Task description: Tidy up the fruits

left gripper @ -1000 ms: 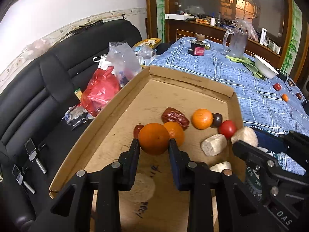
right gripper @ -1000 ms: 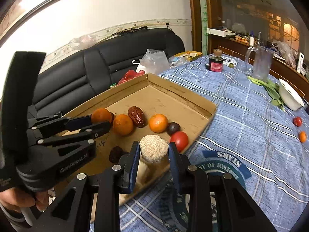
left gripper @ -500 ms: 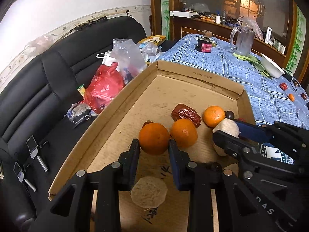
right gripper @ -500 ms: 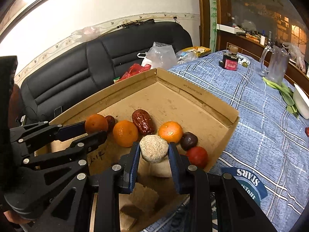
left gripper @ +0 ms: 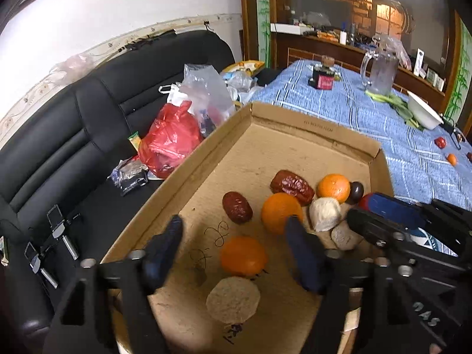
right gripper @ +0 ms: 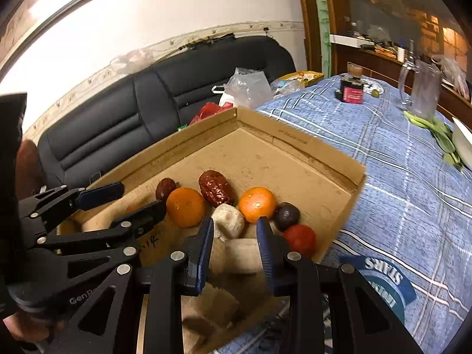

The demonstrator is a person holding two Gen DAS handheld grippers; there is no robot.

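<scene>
A shallow cardboard box (left gripper: 295, 124) holds the fruit. My left gripper (left gripper: 233, 221) hovers over its near part with its jaws opening. An orange (left gripper: 243, 255) lies loose on the box floor between them, touched by neither pad. Beyond it sit a second orange (left gripper: 280, 212), two red dates (left gripper: 237, 211), a third orange (left gripper: 333, 187) and a dark plum (left gripper: 355, 190). My right gripper (right gripper: 234, 220) comes in from the right, its jaws narrow on a pale beige lump (right gripper: 228, 222) at the fingertips. Another beige piece (right gripper: 242, 255) lies under it, beside a red tomato (right gripper: 299, 236).
A round beige slice (left gripper: 233, 299) lies near the box's front edge. A black sofa (left gripper: 88, 124) on the left carries a red bag (left gripper: 169, 143) and clear bags. The blue checked cloth (left gripper: 354, 109) bears a glass jug (left gripper: 380, 73), a dark jar (left gripper: 323, 79), a white bowl (left gripper: 424, 112) and loose small fruits (left gripper: 451, 159).
My left jaws have spread apart and the orange they held now rests on the box floor. The right gripper has brought its beige lump over the box and down by the fruit row.
</scene>
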